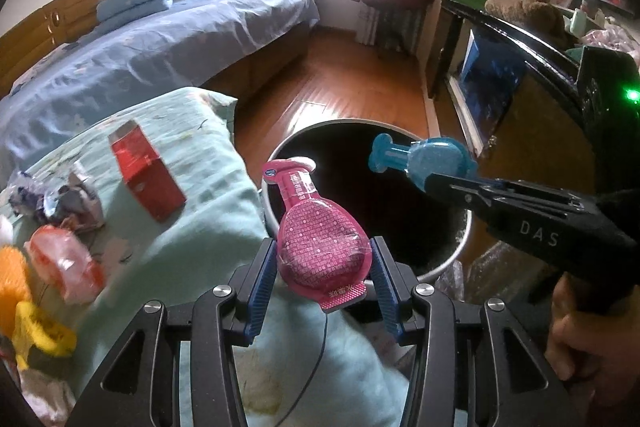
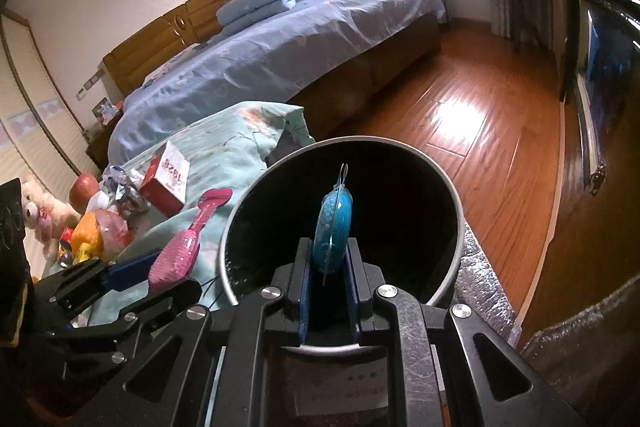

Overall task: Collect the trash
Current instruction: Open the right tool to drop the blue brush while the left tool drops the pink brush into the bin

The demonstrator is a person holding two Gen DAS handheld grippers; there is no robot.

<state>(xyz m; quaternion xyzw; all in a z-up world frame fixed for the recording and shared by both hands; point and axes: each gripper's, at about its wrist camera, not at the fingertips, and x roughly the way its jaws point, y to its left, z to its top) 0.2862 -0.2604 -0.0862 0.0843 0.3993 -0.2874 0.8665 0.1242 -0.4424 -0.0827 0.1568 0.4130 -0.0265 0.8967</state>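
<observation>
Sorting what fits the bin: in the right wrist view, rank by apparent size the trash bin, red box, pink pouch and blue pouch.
1. trash bin
2. pink pouch and blue pouch: alike, nearness unsure
3. red box, farther away

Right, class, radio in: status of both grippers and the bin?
Left gripper shut on pink pouch, near bin rim. Right gripper shut on blue pouch, above bin opening. Nothing in the way.

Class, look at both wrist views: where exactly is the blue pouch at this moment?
The blue pouch is clamped edge-on in the right gripper, over the dark mouth of the round bin; the pink pouch in the left gripper is beside it.
</observation>
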